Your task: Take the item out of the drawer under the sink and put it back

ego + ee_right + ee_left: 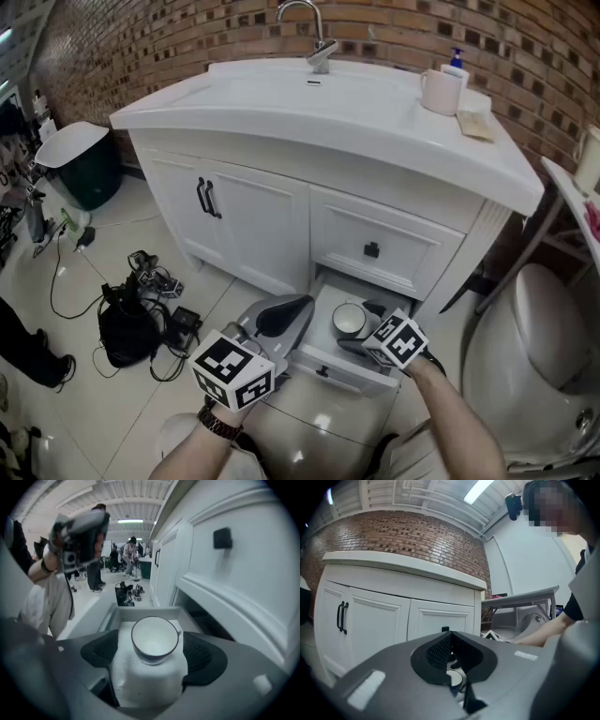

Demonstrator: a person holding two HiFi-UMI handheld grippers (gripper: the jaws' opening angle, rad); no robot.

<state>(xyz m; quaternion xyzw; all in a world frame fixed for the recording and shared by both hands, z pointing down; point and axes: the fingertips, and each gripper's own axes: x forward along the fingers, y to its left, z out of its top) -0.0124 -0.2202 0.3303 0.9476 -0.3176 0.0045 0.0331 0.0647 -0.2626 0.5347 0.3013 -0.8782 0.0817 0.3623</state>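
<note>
Right gripper (152,652): mine; jaws spread wide, gripping nothing; both pads clear of the cup
Cup (154,639): white, dark rim, upright; between my right jaws, out toward their tips; resting on the drawer floor
Drawer (110,614): pulled open, right under my right gripper; lowest one below the sink (309,103)
Left gripper (450,638): mine; jaws pressed together, nothing in them; held up and to the left of my right gripper, off the drawer's left side
Doors (370,620): ahead and left of my left gripper; closed; two dark handles (342,617) side by side
Upper drawer (225,573): closed; above and right of my right gripper; dark knob (222,538)
Mug (441,91): white; on the sink top, well apart from both grippers
</note>
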